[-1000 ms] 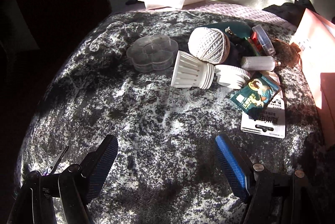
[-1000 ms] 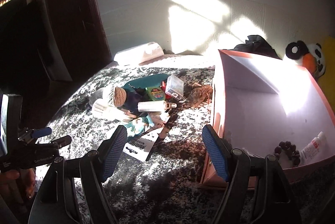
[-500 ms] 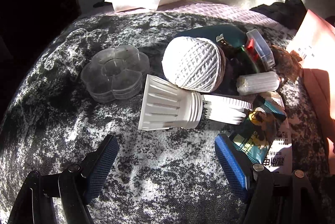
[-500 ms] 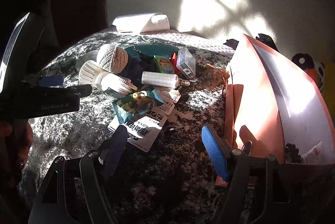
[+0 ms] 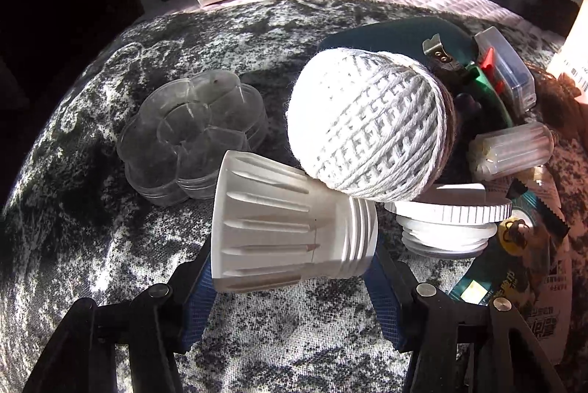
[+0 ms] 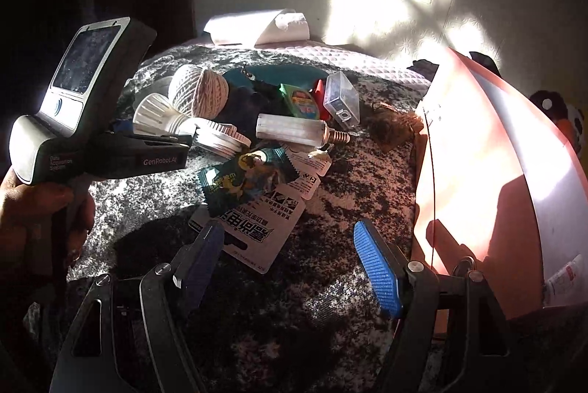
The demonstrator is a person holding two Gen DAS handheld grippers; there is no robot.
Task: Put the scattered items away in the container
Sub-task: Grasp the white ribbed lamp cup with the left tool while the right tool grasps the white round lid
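White ribbed fitting [image 5: 283, 227], now between closing left tool [image 5: 290, 277]

A ribbed white plastic cup [image 5: 279, 227] lies on its side on the mottled cloth, touching a ball of white string [image 5: 367, 124] behind it and a white screw cap [image 5: 448, 220] beside it. A clear flower-shaped box [image 5: 191, 135] sits just beside the cup. The pink container [image 6: 514, 179] stands well apart from them.
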